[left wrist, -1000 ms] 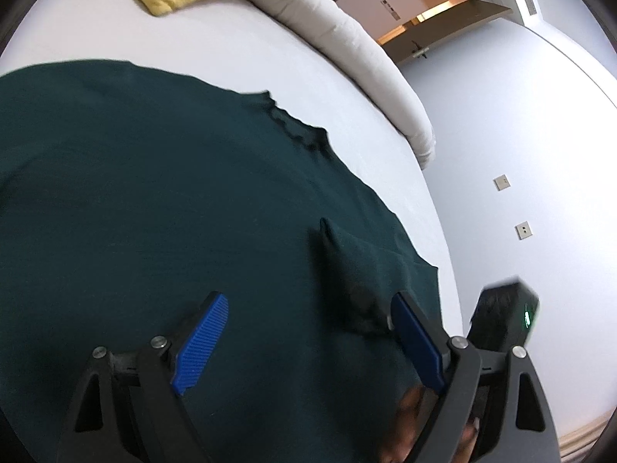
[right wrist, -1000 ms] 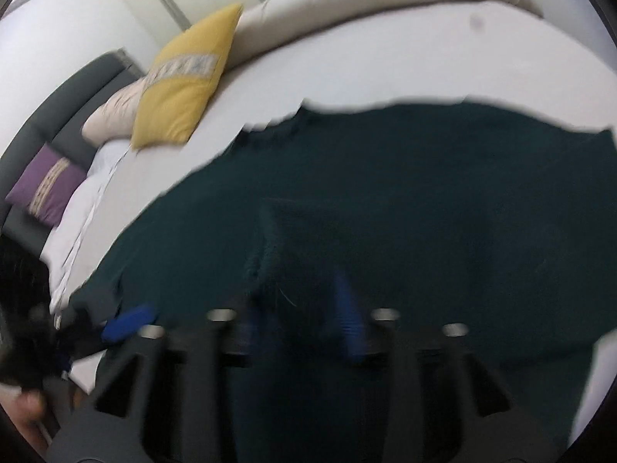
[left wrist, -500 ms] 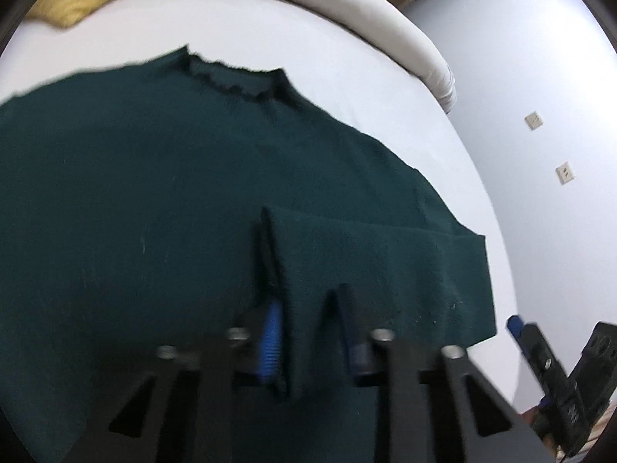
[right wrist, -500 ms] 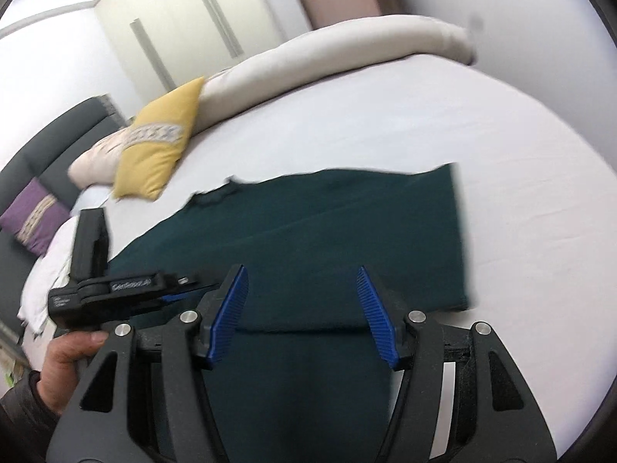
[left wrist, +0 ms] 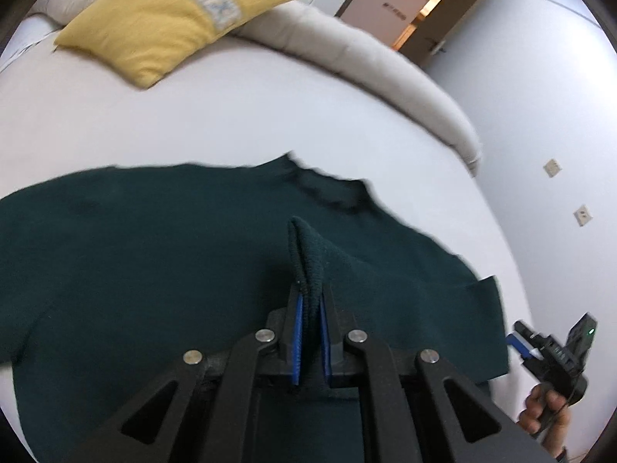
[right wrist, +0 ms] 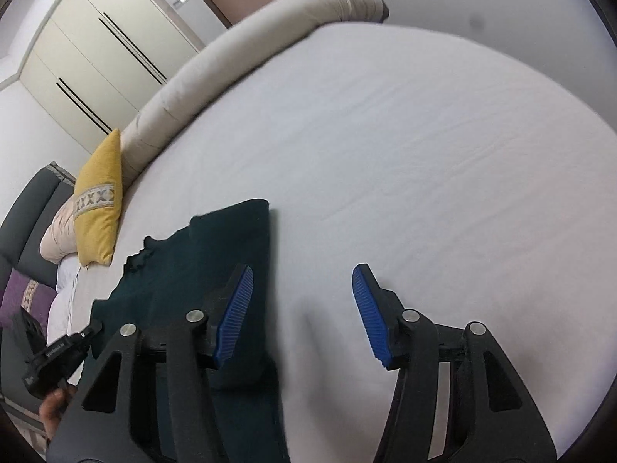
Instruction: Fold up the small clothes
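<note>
From the left wrist view, the left gripper (left wrist: 309, 318) was clenched on a ribbed edge of the dark green knitted sweater (left wrist: 154, 270), a pinched ridge of cloth standing up between its blue pads. The sweater lay spread flat on the white round bed (left wrist: 231, 115), its neckline on the far side toward the yellow cushion with a patterned band (left wrist: 169, 27), and a sleeve already lay doubled over the body on the sweater's right side. To fold well from here, the pinched edge would probably need lifting just clear of the body and carrying straight across, so the layer beneath does not drag or bunch. Beyond the sweater ran a long cream bolster (left wrist: 366, 69), then a pale wall with an open wooden door (left wrist: 435, 19).

From the right wrist view, the right gripper (right wrist: 302, 308) hung over bare sheet just beside the sweater's folded right edge, its jaws closing a little with nothing between them. The person's left hand (right wrist: 54, 405) showed at the sweater's near left. Past the yellow cushion stood a grey headboard (right wrist: 31, 208) and cream wardrobe doors with dark handles (right wrist: 96, 50).
</note>
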`<state>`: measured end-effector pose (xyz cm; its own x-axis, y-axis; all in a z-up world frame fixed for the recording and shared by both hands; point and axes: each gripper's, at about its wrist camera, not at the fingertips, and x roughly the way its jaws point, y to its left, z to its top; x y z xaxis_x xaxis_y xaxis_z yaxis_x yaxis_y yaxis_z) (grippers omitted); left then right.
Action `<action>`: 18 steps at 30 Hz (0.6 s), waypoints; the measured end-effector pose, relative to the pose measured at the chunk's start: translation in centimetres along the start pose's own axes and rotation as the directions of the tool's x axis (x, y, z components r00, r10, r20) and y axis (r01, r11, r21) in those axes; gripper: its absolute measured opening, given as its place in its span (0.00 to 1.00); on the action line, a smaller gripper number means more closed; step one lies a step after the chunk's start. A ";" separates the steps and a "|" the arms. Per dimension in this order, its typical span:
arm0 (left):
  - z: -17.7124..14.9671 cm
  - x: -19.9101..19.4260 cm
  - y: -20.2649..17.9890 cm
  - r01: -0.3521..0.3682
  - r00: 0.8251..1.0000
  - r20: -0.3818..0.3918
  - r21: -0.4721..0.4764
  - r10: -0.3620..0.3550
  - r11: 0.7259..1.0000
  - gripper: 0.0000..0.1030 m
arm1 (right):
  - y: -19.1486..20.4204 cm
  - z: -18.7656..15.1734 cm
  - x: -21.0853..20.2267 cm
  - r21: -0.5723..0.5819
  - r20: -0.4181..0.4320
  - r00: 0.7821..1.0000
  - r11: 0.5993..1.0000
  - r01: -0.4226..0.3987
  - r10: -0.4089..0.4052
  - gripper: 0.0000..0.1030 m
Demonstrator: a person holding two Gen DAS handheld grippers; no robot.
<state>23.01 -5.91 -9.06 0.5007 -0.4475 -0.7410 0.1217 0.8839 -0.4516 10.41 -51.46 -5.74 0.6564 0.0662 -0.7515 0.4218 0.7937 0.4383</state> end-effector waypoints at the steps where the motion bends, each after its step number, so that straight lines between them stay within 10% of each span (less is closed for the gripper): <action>1: -0.1 0.4 1.0 -0.009 1.000 -0.014 -0.010 0.009 1.000 0.08 | 0.1 0.3 0.8 -0.005 -0.013 1.000 1.000 0.006 -0.006 0.51; 14: -1.2 -0.9 2.4 0.007 0.992 0.125 -0.054 0.000 0.999 0.08 | 5.5 2.4 7.9 -0.134 -0.105 0.992 0.989 0.060 -0.074 0.49; 18: -1.5 -0.7 3.1 0.000 0.994 0.108 -0.054 0.006 0.999 0.08 | 6.5 2.6 9.3 -0.198 -0.106 0.987 0.975 0.099 -0.122 0.14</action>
<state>21.72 -3.08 -10.69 0.5909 -0.4253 -0.6856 0.0757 0.8753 -0.4777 20.89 -47.25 -8.53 0.5299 0.0328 -0.8474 0.3525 0.9003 0.2553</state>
